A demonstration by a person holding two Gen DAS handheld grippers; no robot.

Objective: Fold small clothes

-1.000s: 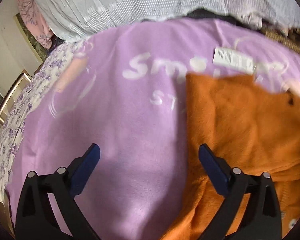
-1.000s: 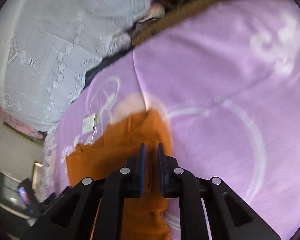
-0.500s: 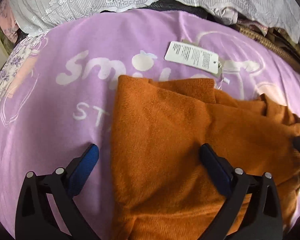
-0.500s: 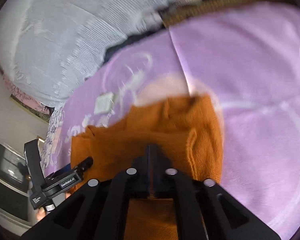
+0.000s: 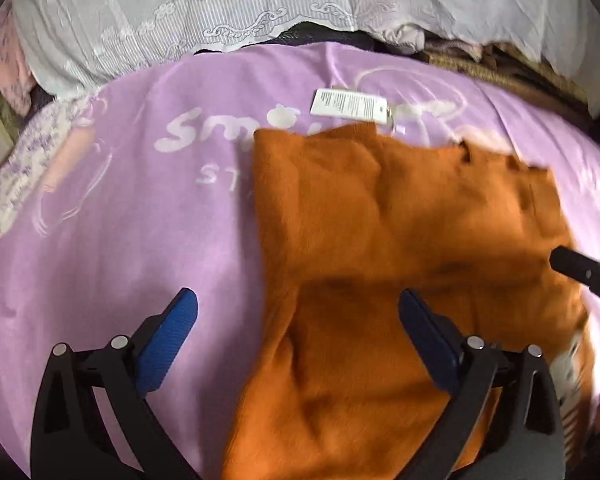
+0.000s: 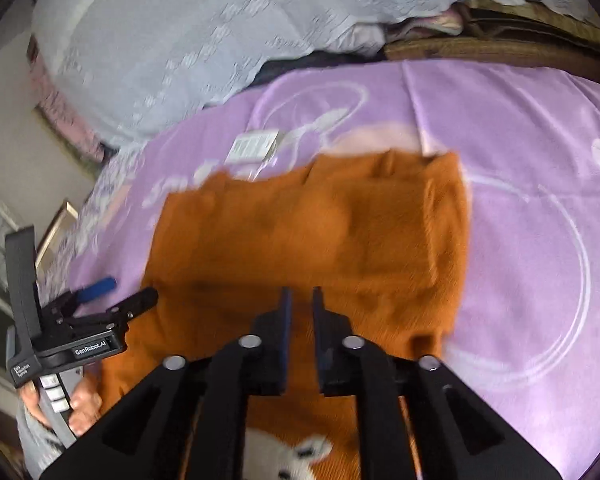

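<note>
A lilac blanket (image 5: 112, 240) printed with white lettering and line drawings covers the work surface. Beyond its far edge lies a white lace-trimmed cloth (image 5: 204, 4).

An orange knitted garment (image 5: 380, 240) lies on the blanket, folded into a roughly rectangular block. Its far edge is nearly straight, with small raised tabs of fabric along it. In the right wrist view a white animal motif (image 6: 296, 452) shows on the near part of the garment, below the fingers.

The left gripper (image 5: 298, 320) is held above the garment's left edge with its jaws spread wide. One blue pad is over bare blanket, the other over orange knit; the edge of the garment runs between them. Neither pad presses on fabric. A hand (image 6: 76, 404) grips its handle.

The right gripper (image 6: 300, 304) is over the near middle of the garment. Its jaws are opening, with only a narrow gap between the pads; no fabric is visible in that gap.

A white paper tag (image 5: 348, 106) lies flat on the blanket just beyond the garment's far edge.
</note>
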